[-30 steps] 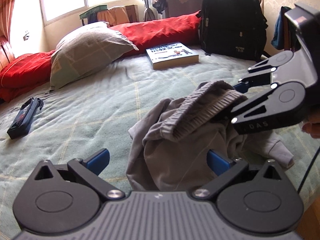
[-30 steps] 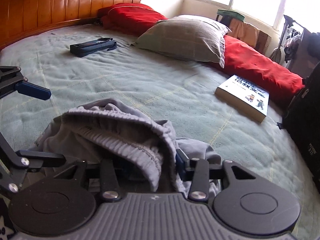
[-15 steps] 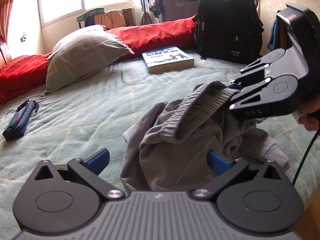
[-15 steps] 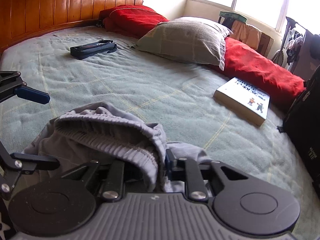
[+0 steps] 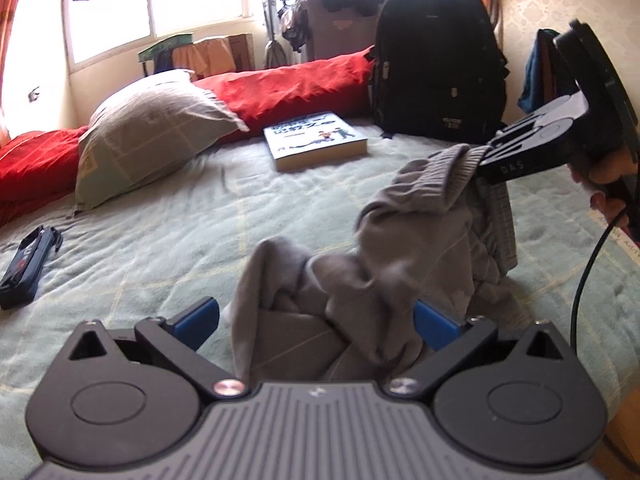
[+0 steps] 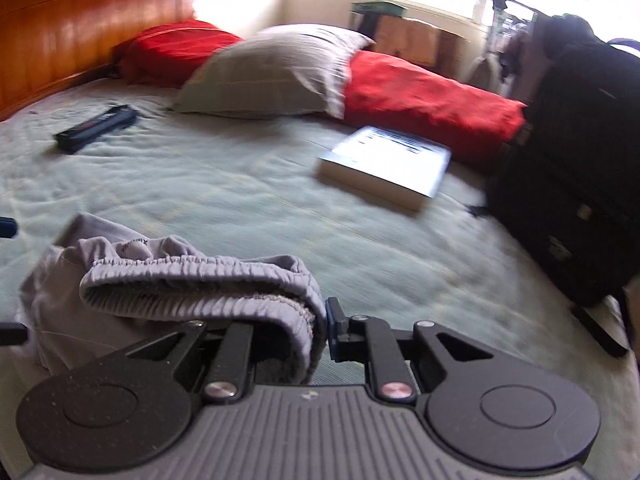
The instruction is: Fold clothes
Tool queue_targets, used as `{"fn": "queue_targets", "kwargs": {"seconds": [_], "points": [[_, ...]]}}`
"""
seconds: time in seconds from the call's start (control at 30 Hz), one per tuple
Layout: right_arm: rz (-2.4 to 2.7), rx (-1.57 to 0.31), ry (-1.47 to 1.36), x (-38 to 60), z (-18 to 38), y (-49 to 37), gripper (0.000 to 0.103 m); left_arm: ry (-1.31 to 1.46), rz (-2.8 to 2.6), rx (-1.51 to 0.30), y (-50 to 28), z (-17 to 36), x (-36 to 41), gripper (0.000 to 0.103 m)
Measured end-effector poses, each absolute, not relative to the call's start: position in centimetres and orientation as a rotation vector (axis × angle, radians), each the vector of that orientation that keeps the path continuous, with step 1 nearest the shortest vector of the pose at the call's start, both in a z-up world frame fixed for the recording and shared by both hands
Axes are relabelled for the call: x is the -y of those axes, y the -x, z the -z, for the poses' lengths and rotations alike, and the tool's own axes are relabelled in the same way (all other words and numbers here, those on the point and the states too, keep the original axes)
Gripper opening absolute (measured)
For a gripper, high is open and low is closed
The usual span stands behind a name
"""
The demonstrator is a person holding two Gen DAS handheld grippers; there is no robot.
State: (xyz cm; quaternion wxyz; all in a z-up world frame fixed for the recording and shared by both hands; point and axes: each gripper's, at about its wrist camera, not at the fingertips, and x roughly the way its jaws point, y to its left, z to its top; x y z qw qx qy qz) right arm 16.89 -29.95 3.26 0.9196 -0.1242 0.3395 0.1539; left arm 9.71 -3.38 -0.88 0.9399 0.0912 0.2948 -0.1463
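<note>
The right gripper (image 6: 320,332) is clamped on the ribbed waistband (image 6: 192,284) of the grey garment (image 5: 400,264), lifting that edge clear of the bed (image 5: 200,220). Holding it by the band looks meant to let the cloth hang and show its shape, since the garment is bunched and cannot be folded until it is spread. In the left wrist view the band rises to the right gripper (image 5: 484,160) at upper right, and the rest trails down in a crumpled heap onto the bedspread.

The left gripper (image 5: 316,320) is spread wide and grips nothing. The low end of the heap lies between its blue pads (image 5: 200,316), close in front of the body; whether cloth touches them I cannot tell. It seems placed to take a second hold low on the garment, so the two grippers can draw it flat.

A book (image 5: 316,140), a pillow (image 5: 152,136) and a backpack (image 5: 436,64) sit farther up the bed, well apart from the garment, and a dark case (image 5: 24,268) lies off to the left
</note>
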Motion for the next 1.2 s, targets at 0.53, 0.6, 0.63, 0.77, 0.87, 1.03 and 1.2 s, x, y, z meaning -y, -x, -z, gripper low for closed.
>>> {"fn": "queue_targets", "kwargs": {"seconds": [0.53, 0.6, 0.63, 0.77, 0.87, 1.03, 1.2], "points": [[-0.017, -0.85, 0.102, 42.4, 1.6, -13.2, 0.035, -0.237, 0.324, -0.618, -8.0, 2.0, 5.1, 0.103], [-0.013, -0.843, 0.099, 42.5, 1.6, -12.4, 0.045, -0.24, 0.318, -0.627, -8.0, 2.3, 5.0, 0.103], [-0.013, -0.834, 0.106, 42.4, 1.3, -12.0, 0.055, -0.241, 0.318, -0.63, -7.9, 2.4, 4.9, 0.103], [-0.049, -0.797, 0.126, 41.4, -0.1, -9.7, 0.076, -0.232, 0.311, -0.645, -8.0, 3.0, 4.5, 0.102], [-0.1, -0.772, 0.129, 40.6, -1.3, -7.5, 0.086, -0.234, 0.3, -0.654, -8.1, 3.4, 4.2, 0.102], [-0.217, -0.763, 0.116, 38.4, -2.2, -5.0, 0.092, -0.275, 0.301, -0.686, -8.3, 4.3, 4.4, 0.102], [-0.292, -0.818, 0.093, 36.3, -1.0, -4.1, 0.092, -0.303, 0.342, -0.711, -7.8, 5.2, 4.8, 0.102]]}}
